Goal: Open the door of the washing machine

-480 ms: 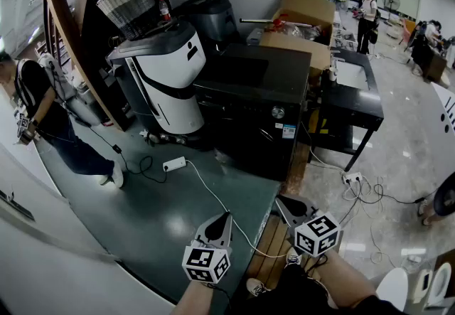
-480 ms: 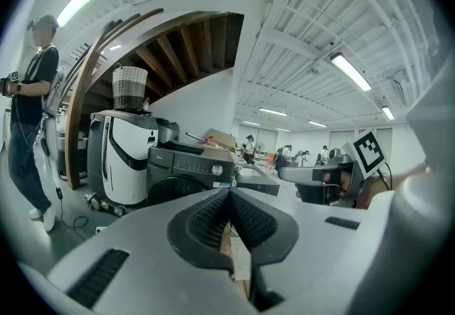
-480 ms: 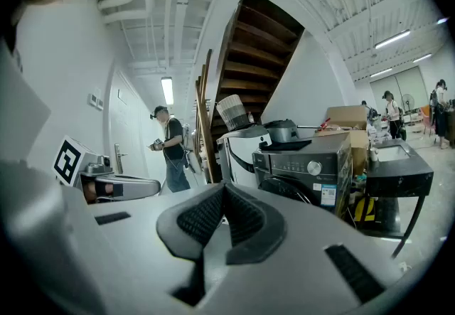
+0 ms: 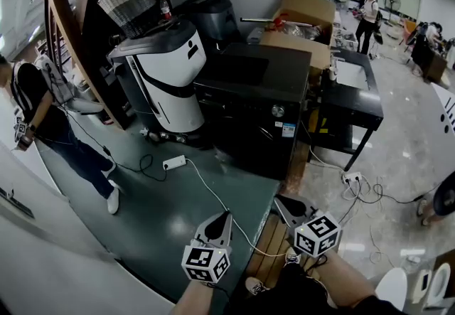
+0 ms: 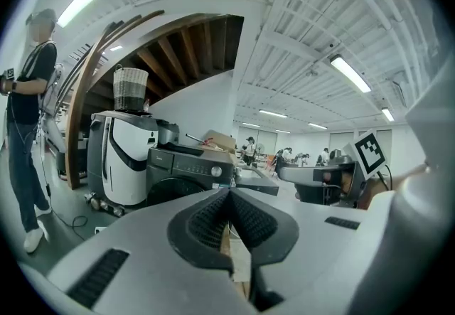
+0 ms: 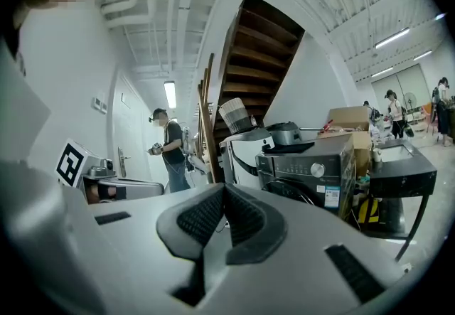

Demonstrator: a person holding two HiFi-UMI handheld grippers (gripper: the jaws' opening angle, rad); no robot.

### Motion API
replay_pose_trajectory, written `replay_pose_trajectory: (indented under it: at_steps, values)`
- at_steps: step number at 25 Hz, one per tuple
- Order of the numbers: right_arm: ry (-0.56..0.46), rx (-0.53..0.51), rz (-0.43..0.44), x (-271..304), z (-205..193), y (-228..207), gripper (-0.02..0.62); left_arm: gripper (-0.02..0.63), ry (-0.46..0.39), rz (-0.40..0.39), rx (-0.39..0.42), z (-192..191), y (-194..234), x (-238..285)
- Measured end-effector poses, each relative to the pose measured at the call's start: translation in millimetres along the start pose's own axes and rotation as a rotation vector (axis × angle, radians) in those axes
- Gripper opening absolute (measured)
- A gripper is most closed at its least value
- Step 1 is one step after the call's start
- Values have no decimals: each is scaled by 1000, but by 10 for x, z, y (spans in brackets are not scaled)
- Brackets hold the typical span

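Both tongs are closed with their pads pressed together and nothing held: the left tongs (image 4: 224,218) and the right tongs (image 4: 279,202) sit side by side at the near edge of the scene, close to the person's body, and point toward the far side. They are well apart from everything else. A green floor (image 4: 156,210) stretches from them to the far wall. A wooden staircase (image 4: 62,18) rises at the far left. The black washing machine (image 4: 256,93) stands far off in the middle, facing the tongs. Its round door (image 5: 165,189) sits below the control panel and is shut flush with the front. Just left of it stands a white appliance (image 4: 170,75) with black trim, and a black table (image 4: 355,104) stands just to its right. Cardboard boxes (image 4: 302,15) are stacked behind the machine. A person (image 4: 39,111) stands at the far left. A woven basket (image 4: 128,2) sits upside down on top of the white appliance. A white power strip (image 4: 174,163) lies on the floor in front of the machine, and its cable (image 4: 213,196) runs toward the tongs.
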State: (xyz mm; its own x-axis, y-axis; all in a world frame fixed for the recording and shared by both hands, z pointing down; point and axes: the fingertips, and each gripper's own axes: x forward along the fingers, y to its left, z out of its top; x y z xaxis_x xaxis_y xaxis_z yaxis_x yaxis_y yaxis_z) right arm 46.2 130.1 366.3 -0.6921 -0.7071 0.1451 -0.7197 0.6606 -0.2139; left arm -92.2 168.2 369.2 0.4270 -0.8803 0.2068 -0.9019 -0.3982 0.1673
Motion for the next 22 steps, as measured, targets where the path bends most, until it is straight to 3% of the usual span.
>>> replay_pose_trajectory:
  at_steps: [19, 22]
  values:
    - [-95, -81, 10, -23, 481, 299, 17, 18, -80, -27, 67, 414, 7, -152]
    - [-110, -101, 19, -23, 550, 360, 21, 63, -92, -30, 74, 476, 19, -176]
